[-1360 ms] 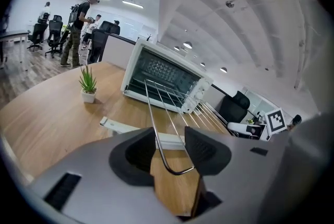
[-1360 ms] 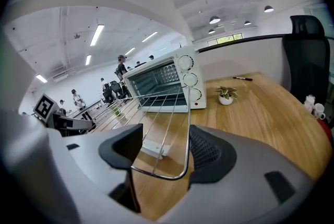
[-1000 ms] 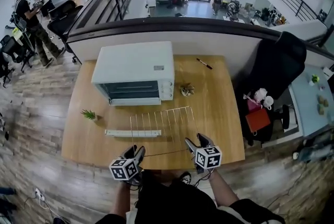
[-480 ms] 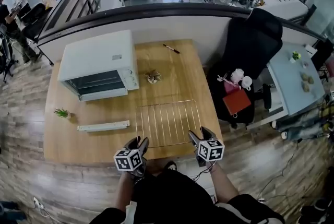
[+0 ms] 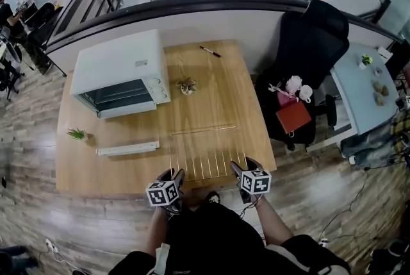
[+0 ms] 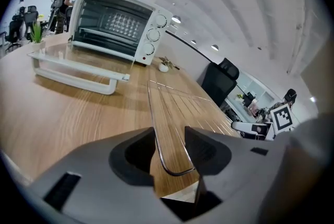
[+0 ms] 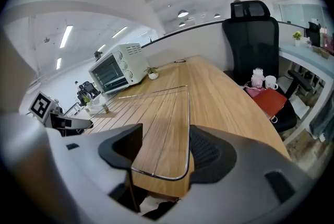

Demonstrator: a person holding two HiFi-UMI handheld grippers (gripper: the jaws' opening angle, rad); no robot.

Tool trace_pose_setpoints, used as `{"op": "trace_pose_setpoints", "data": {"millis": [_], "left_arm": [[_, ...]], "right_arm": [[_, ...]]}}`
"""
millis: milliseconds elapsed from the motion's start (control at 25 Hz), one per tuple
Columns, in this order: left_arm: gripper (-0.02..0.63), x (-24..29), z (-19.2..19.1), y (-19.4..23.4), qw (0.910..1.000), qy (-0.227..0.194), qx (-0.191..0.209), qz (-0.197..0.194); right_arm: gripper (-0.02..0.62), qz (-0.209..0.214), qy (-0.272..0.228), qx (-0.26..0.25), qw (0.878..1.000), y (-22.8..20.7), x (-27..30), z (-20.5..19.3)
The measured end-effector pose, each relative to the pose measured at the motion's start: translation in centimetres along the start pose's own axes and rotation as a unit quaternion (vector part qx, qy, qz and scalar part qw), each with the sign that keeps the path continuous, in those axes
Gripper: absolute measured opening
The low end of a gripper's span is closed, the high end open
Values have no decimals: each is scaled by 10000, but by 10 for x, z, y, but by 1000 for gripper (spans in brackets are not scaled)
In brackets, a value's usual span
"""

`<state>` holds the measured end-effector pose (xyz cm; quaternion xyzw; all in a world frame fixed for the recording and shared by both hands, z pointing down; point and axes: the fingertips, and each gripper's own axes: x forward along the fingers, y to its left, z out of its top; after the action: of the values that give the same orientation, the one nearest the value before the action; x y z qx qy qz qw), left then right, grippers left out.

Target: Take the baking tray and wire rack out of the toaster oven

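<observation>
The wire rack (image 5: 205,152) lies low over the near part of the wooden table (image 5: 211,94), its near edge at the table's front edge. My left gripper (image 5: 173,172) is shut on its near left corner, and my right gripper (image 5: 242,165) on its near right corner. In the left gripper view the rack's (image 6: 177,108) rounded corner sits between the jaws of the left gripper (image 6: 169,147). In the right gripper view the other corner of the rack (image 7: 162,108) sits inside the right gripper (image 7: 164,152). The white toaster oven (image 5: 118,75) stands at the back left, its dark front open.
A long white flat piece (image 5: 128,149) lies left of the rack. A small green plant (image 5: 77,134) is near the left edge. A small ornament (image 5: 188,86) and a pen (image 5: 209,51) lie farther back. A black office chair (image 5: 307,56) stands right of the table.
Both grippers have drawn the rack toward the near edge of the table and lowered it. The rack now lies farther from the oven.
</observation>
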<state>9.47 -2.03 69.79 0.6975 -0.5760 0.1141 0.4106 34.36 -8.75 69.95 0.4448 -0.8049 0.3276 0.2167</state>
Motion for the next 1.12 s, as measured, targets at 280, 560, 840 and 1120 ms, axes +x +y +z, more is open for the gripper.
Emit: {"op": "trace_pose_setpoints", "data": {"millis": [280,560,840,1120], "left_arm": [[186,5,3,13,9999,48,28,106],[186,15,-3,18,9993,191,99,300],[250,14,-13,28,9976,324,-12,615],[252,-24,15,47,9980,-21,88,618]], "right_arm": [[293,-8,193,127,9997,2,19,-6],[295,-130,292,243,9992,-1,24,-10],[341,-215,328,79,9992,1,27,-9],[342,-151,-65,-13,9999,29,27,22]]}}
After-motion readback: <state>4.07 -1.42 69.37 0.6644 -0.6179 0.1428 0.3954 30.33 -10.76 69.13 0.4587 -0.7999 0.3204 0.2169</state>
